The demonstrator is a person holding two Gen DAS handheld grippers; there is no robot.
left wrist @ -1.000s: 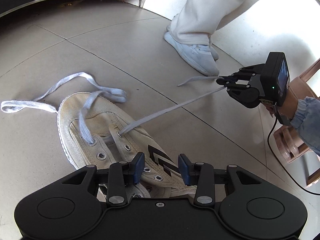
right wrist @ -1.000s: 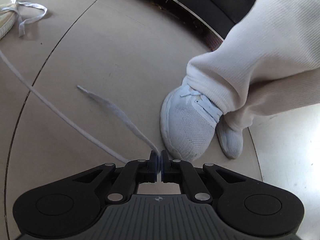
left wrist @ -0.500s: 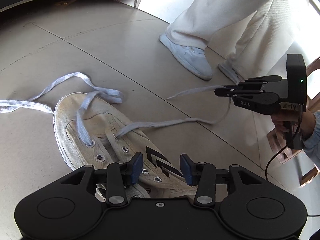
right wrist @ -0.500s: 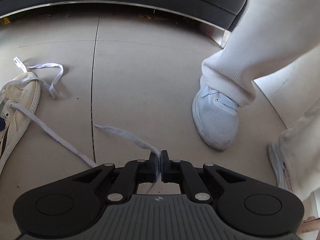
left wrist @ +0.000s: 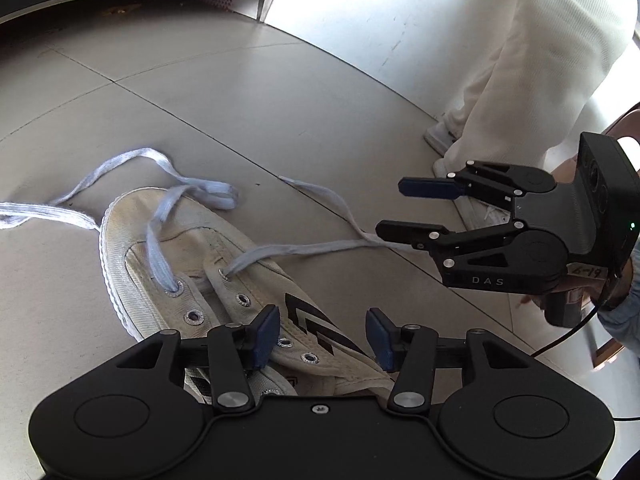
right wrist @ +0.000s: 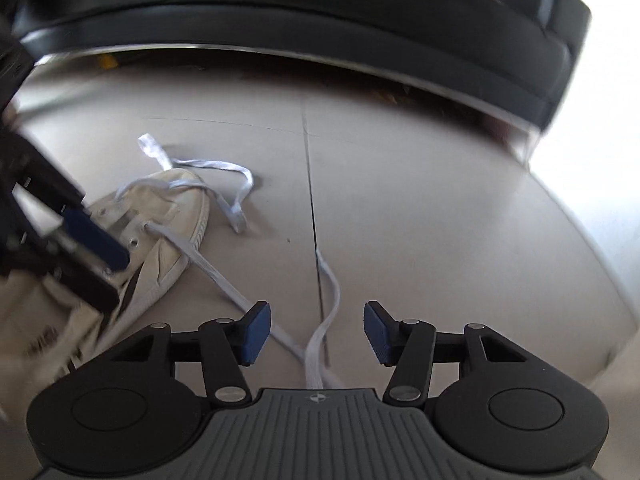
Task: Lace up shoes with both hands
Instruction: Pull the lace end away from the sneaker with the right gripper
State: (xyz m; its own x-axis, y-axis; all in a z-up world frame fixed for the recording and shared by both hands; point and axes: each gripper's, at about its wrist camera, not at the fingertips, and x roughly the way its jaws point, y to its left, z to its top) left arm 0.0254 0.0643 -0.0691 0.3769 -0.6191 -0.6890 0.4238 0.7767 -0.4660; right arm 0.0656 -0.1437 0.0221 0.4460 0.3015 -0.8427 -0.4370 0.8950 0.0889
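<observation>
A worn white canvas shoe [left wrist: 192, 264] lies on the tiled floor, its toe pointing away from me. One pale lace end [left wrist: 304, 246] leaves a front eyelet and trails slack to the right. My right gripper [left wrist: 394, 208] hovers over that lace with its jaws opening; nothing is pressed between them. In the right wrist view the lace [right wrist: 332, 292] lies on the floor under the gap of the right gripper [right wrist: 316, 332]. My left gripper [left wrist: 322, 338] sits over the shoe's upper with its jaws opening and its pads clear of the canvas. Its fingers [right wrist: 96, 240] show blurred beside the shoe [right wrist: 172, 208].
The other lace end [left wrist: 132, 160] loops on the floor past the toe. A person's legs in white trousers [left wrist: 540, 80] and a white sneaker [left wrist: 440, 136] stand at the right. A dark sofa base [right wrist: 320, 20] runs along the back, with wooden furniture [left wrist: 628, 120] at far right.
The right gripper has let go of the lace and spread its jaws while swinging toward the shoe. The lace went from taut to slack on the floor. The left jaws widened slightly.
</observation>
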